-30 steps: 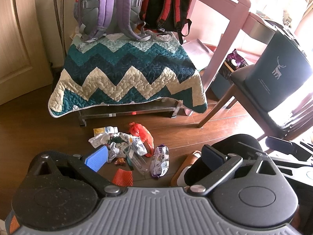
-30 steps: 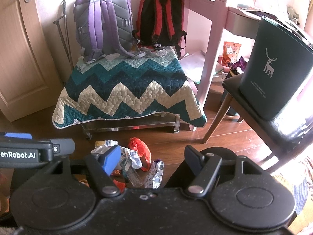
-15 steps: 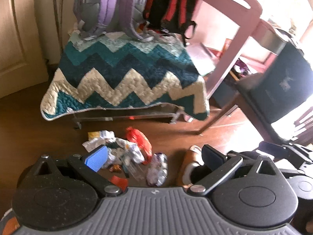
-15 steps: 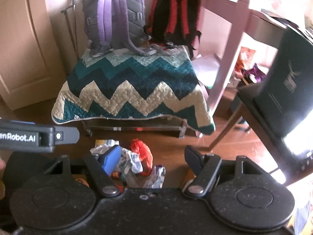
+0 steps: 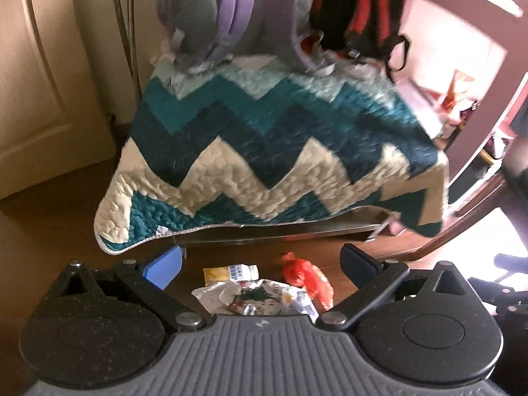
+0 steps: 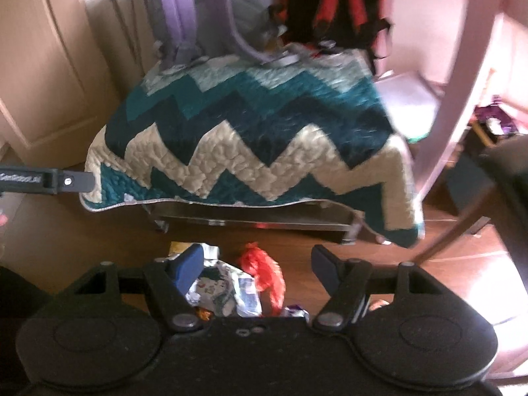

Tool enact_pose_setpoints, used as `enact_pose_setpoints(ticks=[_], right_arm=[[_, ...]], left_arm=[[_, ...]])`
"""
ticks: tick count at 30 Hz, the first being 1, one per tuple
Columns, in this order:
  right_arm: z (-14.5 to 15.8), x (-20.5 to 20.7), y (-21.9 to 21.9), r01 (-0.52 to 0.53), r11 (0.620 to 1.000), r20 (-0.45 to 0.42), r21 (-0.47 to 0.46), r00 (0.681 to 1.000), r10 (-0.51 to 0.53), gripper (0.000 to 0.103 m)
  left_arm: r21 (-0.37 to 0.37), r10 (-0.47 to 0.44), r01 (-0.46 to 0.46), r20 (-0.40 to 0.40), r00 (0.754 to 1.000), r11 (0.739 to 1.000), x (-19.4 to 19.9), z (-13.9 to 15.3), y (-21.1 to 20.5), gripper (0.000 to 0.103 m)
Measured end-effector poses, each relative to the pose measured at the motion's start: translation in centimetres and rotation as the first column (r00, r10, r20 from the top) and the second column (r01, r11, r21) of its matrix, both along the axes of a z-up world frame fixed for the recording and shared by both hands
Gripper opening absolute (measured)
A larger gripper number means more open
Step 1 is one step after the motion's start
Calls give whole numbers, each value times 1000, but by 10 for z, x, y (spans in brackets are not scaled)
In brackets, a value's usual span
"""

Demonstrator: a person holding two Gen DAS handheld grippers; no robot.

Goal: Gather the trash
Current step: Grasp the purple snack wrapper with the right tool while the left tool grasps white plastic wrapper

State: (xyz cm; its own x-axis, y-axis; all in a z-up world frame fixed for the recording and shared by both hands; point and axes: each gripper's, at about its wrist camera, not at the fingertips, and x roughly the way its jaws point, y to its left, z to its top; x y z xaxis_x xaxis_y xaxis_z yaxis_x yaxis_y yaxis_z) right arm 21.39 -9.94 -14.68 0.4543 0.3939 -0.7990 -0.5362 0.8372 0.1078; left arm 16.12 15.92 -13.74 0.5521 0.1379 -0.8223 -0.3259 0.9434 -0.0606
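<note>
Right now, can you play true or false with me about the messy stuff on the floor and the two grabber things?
1. The left hand-held gripper is open and holds nothing. True.
2. The red plastic bag lies on top of the zigzag quilt. False: it lies on the wooden floor, in front of the quilt.
3. A small white bottle lies on its side at the far edge of the trash pile. True.
4. The right hand-held gripper is shut on a crumpled wrapper. False: its jaws are spread wide and the wrapper lies on the floor.
5. A purple-and-grey backpack stands on the quilt. True.
</note>
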Motion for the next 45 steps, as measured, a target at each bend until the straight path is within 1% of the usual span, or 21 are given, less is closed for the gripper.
enact_pose_setpoints(ticks=[2, 4, 7, 8, 10, 12, 14, 15, 16, 18, 19, 21, 23, 25, 28, 34, 36, 38, 42, 44, 45], right_arm=[[-22, 14, 10, -33, 999, -11, -11, 999, 33, 72], [-46, 31, 17, -38, 999, -49, -22, 998, 36, 72], [-87, 56, 24, 13, 999, -137, -50, 990, -19, 72], [-102, 64, 26, 28, 998, -165, -62, 986, -38, 72], [-136, 75, 28, 64, 995, -233, -83, 969, -82, 72], [-171, 84, 27, 104, 989, -305, -106, 943, -132, 72], [-206, 91, 26, 138, 979, -377, -149, 907, -185, 71], [-226, 94, 27, 160, 968, -407, -195, 884, -228, 71], [-239, 95, 26, 174, 961, -426, -214, 869, -252, 71], [-267, 97, 24, 185, 951, -470, -246, 836, -284, 71], [-279, 99, 23, 188, 947, -485, -261, 823, -297, 71], [-300, 102, 24, 188, 947, -522, -261, 798, -302, 71], [-320, 105, 25, 185, 946, -543, -268, 782, -307, 71], [-338, 107, 26, 182, 943, -560, -279, 767, -314, 71], [-361, 112, 20, 198, 938, -592, -284, 734, -334, 70], [-396, 118, 9, 223, 918, -633, -327, 670, -388, 69], [-403, 119, 9, 227, 917, -639, -327, 662, -391, 69], [-407, 120, 11, 227, 920, -643, -320, 661, -387, 69], [-413, 122, 14, 217, 916, -625, -338, 676, -390, 68], [-416, 122, 16, 206, 914, -616, -349, 684, -390, 67], [-416, 122, 17, 199, 913, -612, -355, 689, -389, 67]], left_arm=[[-7, 0, 0, -29, 1000, 1000, 10, -22, 9, 103], [-19, 4, -5, -83, 997, 1000, 20, -49, 17, 103], [-19, 11, -14, -161, 987, 1000, 33, -92, 23, 103], [-13, 22, -25, -204, 979, 1000, 39, -111, 24, 102], [-32, 43, -53, -273, 961, 998, 47, -142, 29, 102], [-63, 67, -92, -318, 946, 994, 54, -168, 34, 102], [-104, 95, -146, -388, 917, 984, 63, -198, 41, 102], [-140, 103, -177, -422, 901, 974, 66, -214, 46, 102], [-162, 109, -202, -451, 886, 966, 69, -228, 49, 102], [-173, 121, -235, -497, 859, 957, 73, -253, 54, 102], [-184, 119, -244, -512, 851, 952, 74, -266, 56, 102], [-205, 117, -269, -550, 827, 941, 76, -292, 60, 102], [-225, 117, -298, -583, 804, 928, 79, -317, 62, 102], [-229, 116, -313, -608, 786, 922, 81, -337, 61, 102], [-231, 110, -328, -643, 758, 916, 81, -364, 58, 102], [-239, 98, -349, -684, 723, 906, 79, -403, 54, 101], [-243, 99, -361, -694, 713, 900, 79, -413, 54, 94], [-245, 100, -373, -705, 702, 895, 78, -420, 55, 83], [-252, 99, -378, -704, 703, 891, 77, -427, 57, 68], [-258, 93, -377, -706, 702, 890, 76, -430, 57, 49], [-260, 93, -378, -705, 703, 888, 76, -431, 57, 46]])
